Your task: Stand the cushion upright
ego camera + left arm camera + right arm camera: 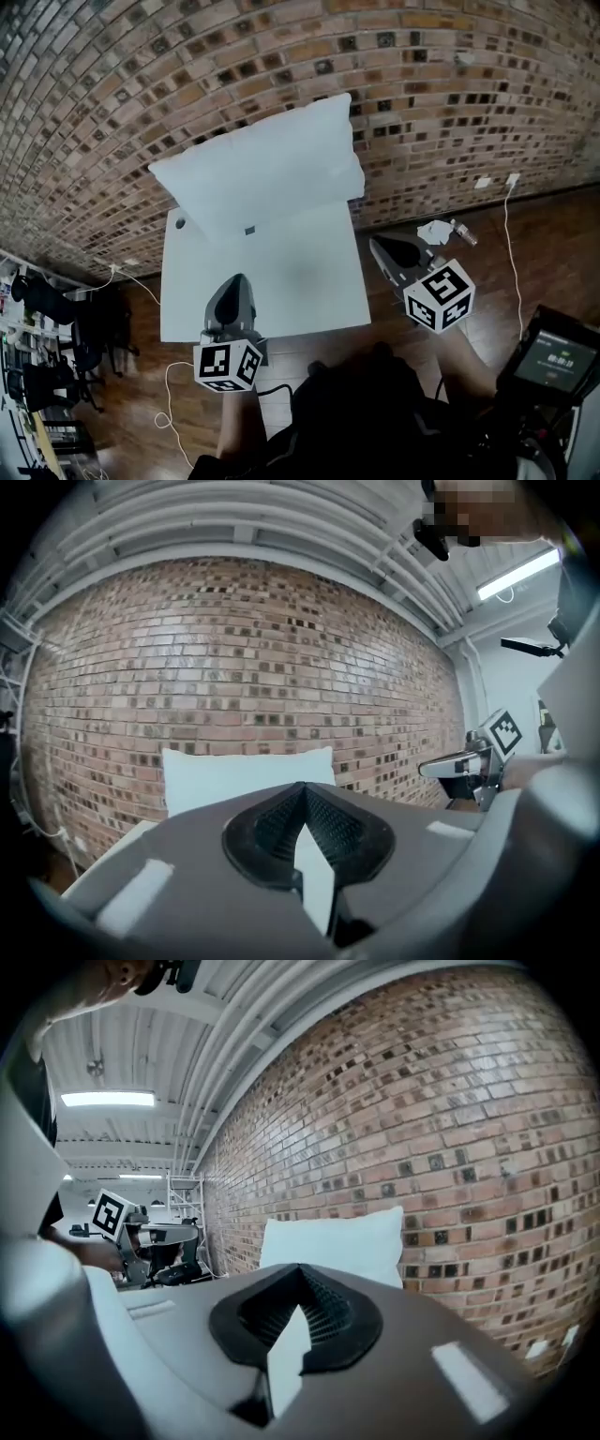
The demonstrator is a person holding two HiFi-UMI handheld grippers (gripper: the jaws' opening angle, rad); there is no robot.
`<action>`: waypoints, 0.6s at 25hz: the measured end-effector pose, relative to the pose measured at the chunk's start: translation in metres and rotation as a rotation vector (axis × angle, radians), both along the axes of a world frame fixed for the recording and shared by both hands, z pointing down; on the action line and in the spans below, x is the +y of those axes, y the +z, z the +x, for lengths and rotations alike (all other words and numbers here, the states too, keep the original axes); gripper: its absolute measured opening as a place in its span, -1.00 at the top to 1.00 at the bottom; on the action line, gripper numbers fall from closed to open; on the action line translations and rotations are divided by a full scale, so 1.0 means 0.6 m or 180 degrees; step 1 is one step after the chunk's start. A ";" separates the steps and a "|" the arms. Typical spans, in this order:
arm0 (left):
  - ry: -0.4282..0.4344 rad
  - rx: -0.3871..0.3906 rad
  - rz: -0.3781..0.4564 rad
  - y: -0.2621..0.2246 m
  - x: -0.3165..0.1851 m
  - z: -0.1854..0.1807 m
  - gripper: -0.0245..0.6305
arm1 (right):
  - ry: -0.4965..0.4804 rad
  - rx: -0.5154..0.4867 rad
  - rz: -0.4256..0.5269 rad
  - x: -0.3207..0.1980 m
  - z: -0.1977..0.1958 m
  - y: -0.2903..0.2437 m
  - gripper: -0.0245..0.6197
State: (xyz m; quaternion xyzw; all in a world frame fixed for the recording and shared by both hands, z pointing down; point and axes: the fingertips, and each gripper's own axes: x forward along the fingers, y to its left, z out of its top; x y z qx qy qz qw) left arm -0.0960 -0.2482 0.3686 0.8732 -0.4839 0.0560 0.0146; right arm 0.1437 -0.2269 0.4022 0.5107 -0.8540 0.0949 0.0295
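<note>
1. The white cushion (258, 169) stands upright at the back of the white desk (281, 281), leaning against the brick wall (281, 56).
2. The desk top is nearly bare. A small dark square (249, 230) lies near the cushion's foot, and a dark round mark (180, 223) sits by the back left corner.
3. The left claw (234, 279) is closed and empty, at the desk's front edge, pointing at the cushion.
4. The right claw (376, 243) is likewise closed and empty, off the desk's right side above the wooden floor (553, 244).
5. A white cable (509, 253) runs across the floor to the wall's foot.
6. A strip light (108, 1099) glows on the white ribbed ceiling.
</note>
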 end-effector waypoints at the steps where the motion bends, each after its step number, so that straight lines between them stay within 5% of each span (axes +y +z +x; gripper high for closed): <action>1: -0.0001 0.0020 0.0025 -0.006 0.003 -0.013 0.93 | 0.0022 0.0022 0.0062 0.010 -0.008 -0.014 0.90; 5: 0.0232 0.0051 0.0060 -0.010 0.037 -0.049 0.93 | 0.0182 0.0050 0.0201 0.050 -0.044 -0.046 0.90; 15: 0.0604 0.0118 -0.0077 0.013 0.067 -0.161 0.93 | 0.0529 0.0157 0.0017 0.102 -0.140 -0.051 0.90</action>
